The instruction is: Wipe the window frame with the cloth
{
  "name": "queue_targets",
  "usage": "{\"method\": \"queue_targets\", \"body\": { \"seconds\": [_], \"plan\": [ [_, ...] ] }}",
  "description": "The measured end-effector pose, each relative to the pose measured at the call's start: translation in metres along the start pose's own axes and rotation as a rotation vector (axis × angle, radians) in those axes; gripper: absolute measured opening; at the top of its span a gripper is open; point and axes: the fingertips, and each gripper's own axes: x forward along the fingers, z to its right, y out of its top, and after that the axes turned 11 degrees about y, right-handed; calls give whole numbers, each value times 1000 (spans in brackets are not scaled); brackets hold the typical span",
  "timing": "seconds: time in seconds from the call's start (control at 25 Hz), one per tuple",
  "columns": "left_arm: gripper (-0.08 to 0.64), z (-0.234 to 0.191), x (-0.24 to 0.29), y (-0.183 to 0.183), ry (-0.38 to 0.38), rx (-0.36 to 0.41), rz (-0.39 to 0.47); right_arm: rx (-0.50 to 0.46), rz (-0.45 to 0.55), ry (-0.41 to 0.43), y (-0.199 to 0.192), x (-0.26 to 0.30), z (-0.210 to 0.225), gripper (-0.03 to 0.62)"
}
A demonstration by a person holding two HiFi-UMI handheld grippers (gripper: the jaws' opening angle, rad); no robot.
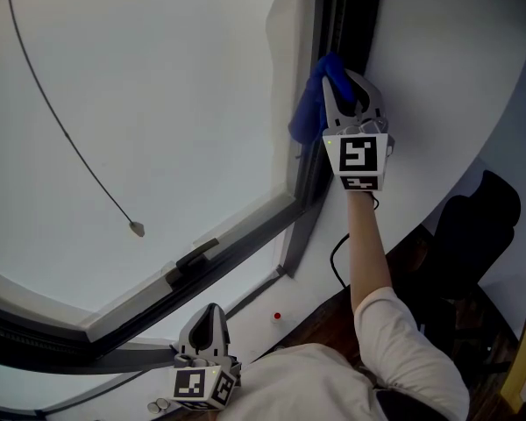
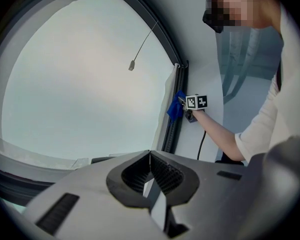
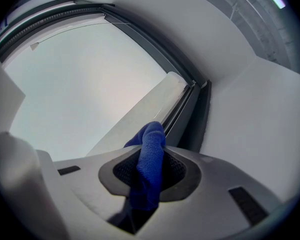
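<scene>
A blue cloth [image 1: 311, 108] is pinched in my right gripper [image 1: 335, 79], which is shut on it and held up against the dark vertical window frame [image 1: 333, 24]. In the right gripper view the cloth [image 3: 149, 159] sticks out between the jaws, its tip close to the frame's channel [image 3: 182, 111]. From the left gripper view the cloth [image 2: 175, 106] and right gripper [image 2: 184, 102] show far off against the frame [image 2: 176, 124]. My left gripper [image 1: 210, 323] hangs low near the sill, jaws shut with nothing between them [image 2: 150, 156].
A thin cord with a small weight [image 1: 137, 229] hangs across the pane. The lower frame rail [image 1: 202, 266] carries a dark latch [image 1: 197, 254]. A white wall [image 1: 438, 77] lies right of the frame. A black cable [image 1: 337, 257] and dark chair [image 1: 473, 226] sit below.
</scene>
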Motion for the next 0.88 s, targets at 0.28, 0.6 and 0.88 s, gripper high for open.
{"method": "queue_targets", "body": {
  "seconds": [0.28, 0.6, 0.88],
  "plan": [
    [9, 1, -2, 1, -7, 2, 4, 3, -14, 13, -8, -2, -7, 84],
    [9, -1, -9, 2, 5, -2, 6, 22, -29, 29, -20, -7, -18, 84],
    [9, 0, -12, -1, 12, -5, 4, 27, -37, 46, -28, -10, -26, 84]
  ]
}}
